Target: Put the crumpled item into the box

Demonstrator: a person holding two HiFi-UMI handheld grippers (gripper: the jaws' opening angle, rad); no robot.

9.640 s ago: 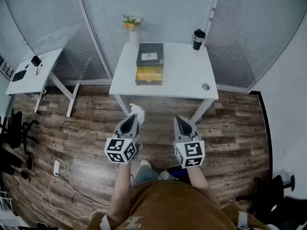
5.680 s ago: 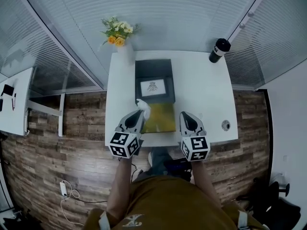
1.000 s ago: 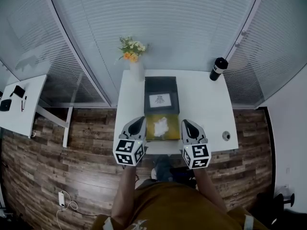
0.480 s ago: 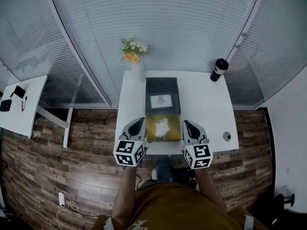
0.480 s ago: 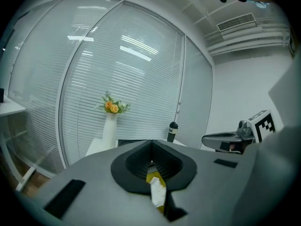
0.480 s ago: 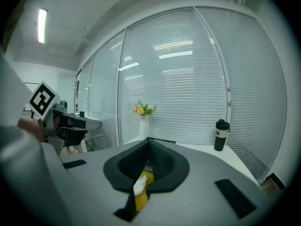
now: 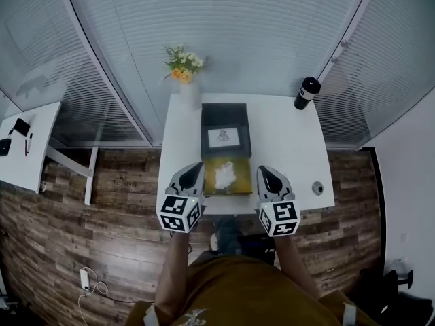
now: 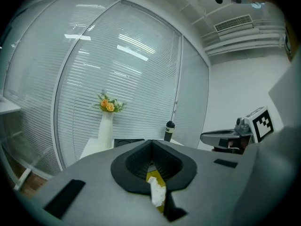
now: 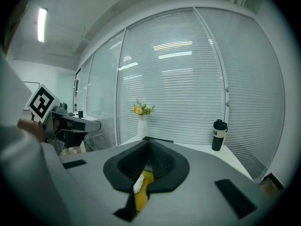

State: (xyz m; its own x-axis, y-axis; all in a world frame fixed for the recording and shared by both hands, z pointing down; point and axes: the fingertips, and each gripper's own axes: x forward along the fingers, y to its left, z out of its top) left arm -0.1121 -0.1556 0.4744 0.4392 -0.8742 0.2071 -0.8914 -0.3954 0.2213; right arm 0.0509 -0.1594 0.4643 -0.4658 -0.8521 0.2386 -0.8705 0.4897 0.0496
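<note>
The crumpled white item [image 7: 224, 174] lies inside the open box's yellow tray [image 7: 236, 184], near the table's front edge. The box's black lid [image 7: 225, 136] lies flat behind the tray. My left gripper [image 7: 192, 173] hangs just left of the tray, shut and holding nothing. My right gripper [image 7: 267, 175] sits just right of the tray, shut and likewise without a load. In the left gripper view the crumpled item [image 8: 157, 192] and yellow tray [image 8: 153, 177] show under the closed tips [image 8: 151, 142]. The right gripper view shows the crumpled item [image 9: 138, 184] below its closed tips [image 9: 148, 141].
A vase of flowers [image 7: 185, 87] stands at the white table's [image 7: 285, 148] back left corner. A black flask [image 7: 304, 92] is at the back right, a small round object [image 7: 312, 187] at the front right. A second desk [image 7: 27, 148] stands far left; window blinds lie behind.
Earlier my left gripper carried the crumpled item to the table and over the box. It has let go; the item rests in the tray. In the last second the grippers barely moved.
</note>
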